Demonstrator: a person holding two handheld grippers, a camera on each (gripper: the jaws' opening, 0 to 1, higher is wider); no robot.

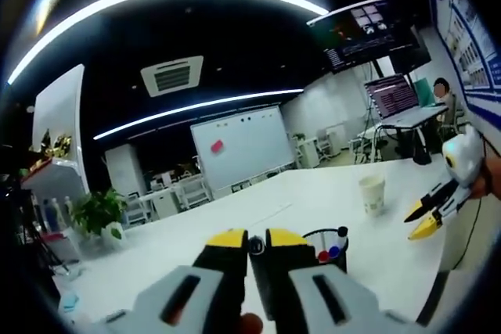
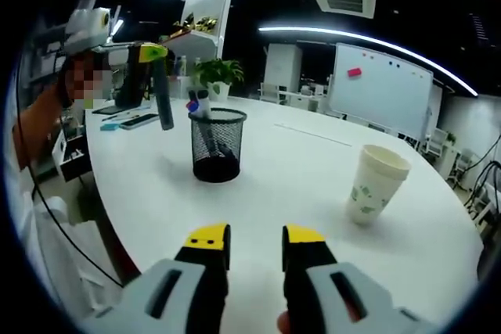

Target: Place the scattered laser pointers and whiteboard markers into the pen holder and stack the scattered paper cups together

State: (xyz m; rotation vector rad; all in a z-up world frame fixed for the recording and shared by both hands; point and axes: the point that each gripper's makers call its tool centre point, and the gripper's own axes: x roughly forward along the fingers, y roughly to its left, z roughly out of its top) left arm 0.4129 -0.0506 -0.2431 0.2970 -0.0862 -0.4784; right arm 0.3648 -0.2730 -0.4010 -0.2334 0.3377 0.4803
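The left gripper hangs just above the pen holder, jaws pinched on a marker that could snag its rim and tip it, while the right gripper, jaws released, faces the cup stack on the worktop

Black wire-mesh pen holder, paper cup

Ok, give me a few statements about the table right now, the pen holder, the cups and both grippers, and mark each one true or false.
1. The black mesh pen holder stands upright on the white table. True.
2. The pen holder is empty. False: markers stand in it.
3. The paper cups lie on their side. False: they stand upright.
4. The right gripper is clamped on a cup. False: its jaws are apart, holding nothing.
5. The left gripper is above the pen holder. True.
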